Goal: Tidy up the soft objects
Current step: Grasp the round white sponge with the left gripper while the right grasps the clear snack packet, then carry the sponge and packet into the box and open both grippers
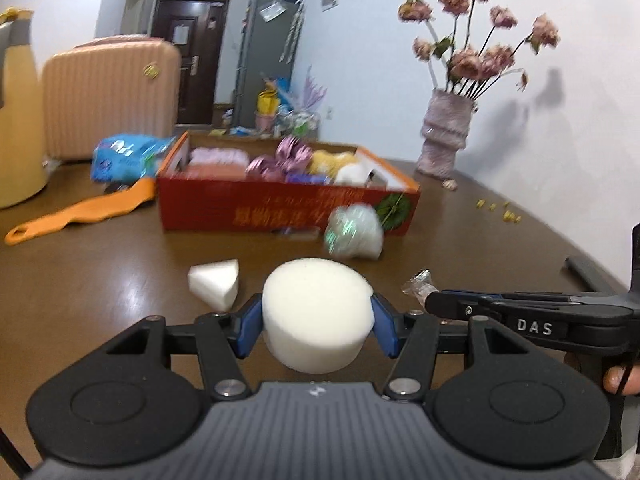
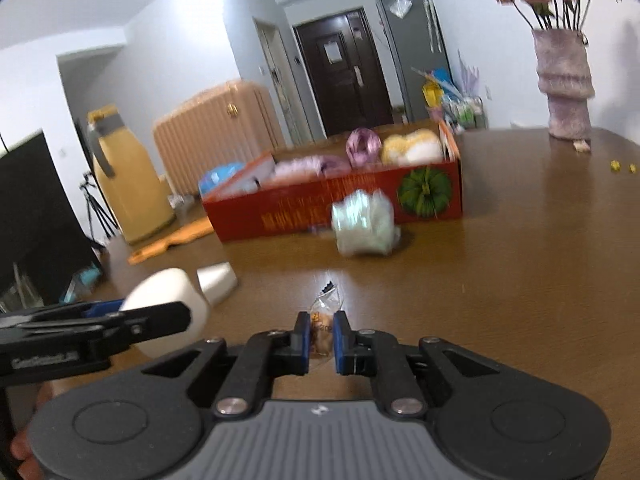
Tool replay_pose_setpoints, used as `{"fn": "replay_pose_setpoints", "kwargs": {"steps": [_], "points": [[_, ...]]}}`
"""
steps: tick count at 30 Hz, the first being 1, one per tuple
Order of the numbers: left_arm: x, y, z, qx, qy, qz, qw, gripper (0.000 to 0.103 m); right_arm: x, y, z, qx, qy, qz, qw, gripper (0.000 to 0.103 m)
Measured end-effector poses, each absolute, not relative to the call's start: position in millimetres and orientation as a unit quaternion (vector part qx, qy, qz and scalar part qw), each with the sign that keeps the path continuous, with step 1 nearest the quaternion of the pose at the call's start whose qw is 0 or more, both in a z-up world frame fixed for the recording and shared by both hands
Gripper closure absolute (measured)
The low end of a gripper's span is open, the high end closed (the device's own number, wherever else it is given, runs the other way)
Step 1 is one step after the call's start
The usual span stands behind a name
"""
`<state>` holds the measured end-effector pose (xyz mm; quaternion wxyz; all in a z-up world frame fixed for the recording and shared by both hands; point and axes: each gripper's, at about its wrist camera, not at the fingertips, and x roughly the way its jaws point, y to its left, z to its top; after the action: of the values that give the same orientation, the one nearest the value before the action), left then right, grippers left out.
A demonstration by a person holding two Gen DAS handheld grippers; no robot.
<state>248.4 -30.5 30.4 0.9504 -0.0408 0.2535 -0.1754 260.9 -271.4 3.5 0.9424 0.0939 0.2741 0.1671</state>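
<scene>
My left gripper (image 1: 316, 320) is shut on a round white foam sponge (image 1: 316, 312), held above the brown table; the sponge also shows in the right wrist view (image 2: 168, 300). My right gripper (image 2: 322, 336) is shut on a small clear snack packet (image 2: 324, 320), whose end shows in the left wrist view (image 1: 418, 286). A white foam wedge (image 1: 216, 284) lies on the table. A shiny white-green wrapped bundle (image 1: 354, 232) sits in front of the red cardboard box (image 1: 280, 208), which holds several soft items.
An orange long-handled brush (image 1: 80, 212) and a blue packet (image 1: 128, 156) lie left of the box. A yellow jug (image 2: 128, 184) stands far left. A vase of dried flowers (image 1: 446, 132) stands at the back right. Small yellow bits (image 1: 500, 210) lie near the wall.
</scene>
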Motion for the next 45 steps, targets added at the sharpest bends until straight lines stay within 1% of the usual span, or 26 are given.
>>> {"fn": "replay_pose_setpoints", "kwargs": {"steps": [4,8,10,13,16,17,18,19,20,21,23,29,35,39,45], "points": [[303,-23,62,-0.051,0.23,-0.178,0.955,0.046,293,-275,37,0.088,0.238,0.197,0.947,0.092],[388,-23,84,-0.062,0.242,-0.172,0.953,0.045,362,-270,67,0.079,0.224,0.219,0.947,0.092],[430,-29,87,-0.053,0.253,-0.163,0.952,0.045,411,-267,74,0.093,0.24,0.227,0.939,0.092],[479,-29,79,-0.047,0.276,-0.135,0.951,0.045,477,-255,67,0.113,0.287,0.222,0.925,0.092],[500,-28,65,-0.015,0.287,-0.127,0.949,0.044,527,-237,51,0.11,0.321,0.218,0.915,0.091],[503,-28,58,0.002,0.29,-0.127,0.949,0.04,538,-231,46,0.106,0.329,0.218,0.913,0.09],[506,-27,52,0.013,0.297,-0.13,0.946,0.042,547,-225,40,0.101,0.337,0.22,0.91,0.089],[509,-25,46,0.017,0.307,-0.123,0.944,0.039,556,-218,34,0.093,0.346,0.221,0.907,0.089],[512,-21,41,0.018,0.314,-0.126,0.941,0.028,563,-213,28,0.084,0.351,0.217,0.907,0.085],[512,-16,37,0.014,0.316,-0.132,0.939,0.024,568,-211,24,0.084,0.352,0.218,0.906,0.067],[509,-8,33,0.002,0.314,-0.145,0.938,0.023,570,-214,18,0.109,0.351,0.22,0.904,0.05],[504,1,38,-0.011,0.305,-0.141,0.942,0.021,562,-225,24,0.129,0.325,0.222,0.91,0.05],[486,13,66,-0.024,0.282,-0.108,0.953,0.021,535,-245,60,0.113,0.286,0.214,0.927,0.05],[445,16,88,-0.023,0.255,-0.101,0.961,0.021,496,-262,83,0.089,0.266,0.212,0.936,0.05],[356,16,106,-0.027,0.214,-0.092,0.972,0.02,405,-291,99,0.055,0.236,0.195,0.95,0.048]]}}
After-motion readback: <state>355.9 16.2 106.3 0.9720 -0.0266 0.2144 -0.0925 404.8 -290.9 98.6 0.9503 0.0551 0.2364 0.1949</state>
